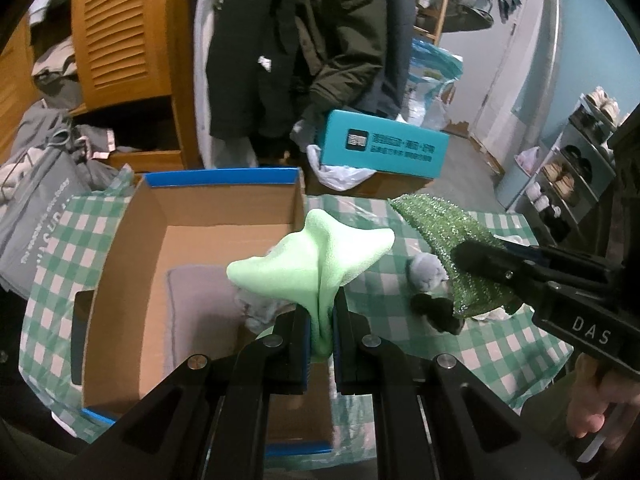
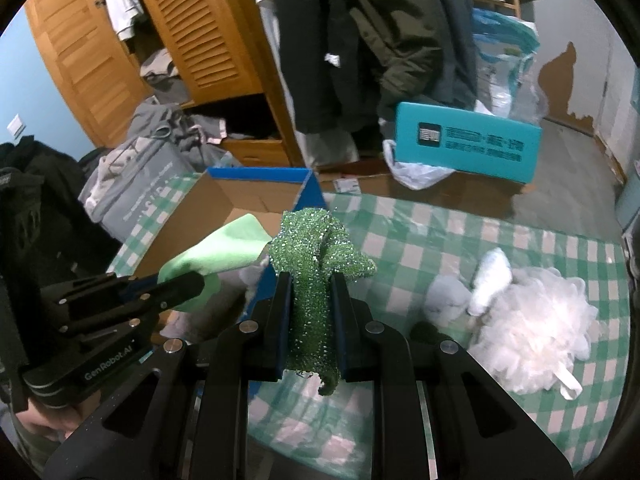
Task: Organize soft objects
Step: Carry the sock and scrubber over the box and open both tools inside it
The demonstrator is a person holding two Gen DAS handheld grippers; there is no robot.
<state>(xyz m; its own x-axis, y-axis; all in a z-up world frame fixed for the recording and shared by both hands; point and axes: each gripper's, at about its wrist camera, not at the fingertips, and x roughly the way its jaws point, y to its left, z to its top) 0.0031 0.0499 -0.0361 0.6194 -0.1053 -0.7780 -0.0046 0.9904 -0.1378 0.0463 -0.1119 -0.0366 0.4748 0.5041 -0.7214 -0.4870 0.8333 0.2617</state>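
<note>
Item 1: pale green foam cloth (image 1: 320, 256). Held in my left fingers (image 1: 321, 328), which are pinched narrow on its bunched middle; the loose ends flare up and out beyond the tips. It hangs over the near right part of the open cardboard box (image 1: 224, 204). Judged very light, soft and springy; it would crush flat under any grip, so the gathered middle is a sound place to hold it.

Item 2: glittery green scrubbing cloth (image 2: 316, 280). Held in my right fingers (image 2: 312, 320), closed narrow on a folded strip of it, one end drooping below the pads, the rest piled past the tips. It sits just right of the box's blue corner, above the checked tabletop (image 2: 440, 224). Judged light and limp but scratchy, so unlikely to slip.

Item 3: white mesh bath puff (image 2: 536, 320). On the tabletop, right of my right fingers, untouched. Judged airy and compressible; its cord loop or a bunch of mesh should serve as a hold.

Item 4: small grey soft toy (image 2: 444, 300). Beside the puff, between it and my right fingers. Kind unclear.

Item 5: grey folded cloth (image 1: 200, 304). Already lying in the box, left of my left fingers.
</note>
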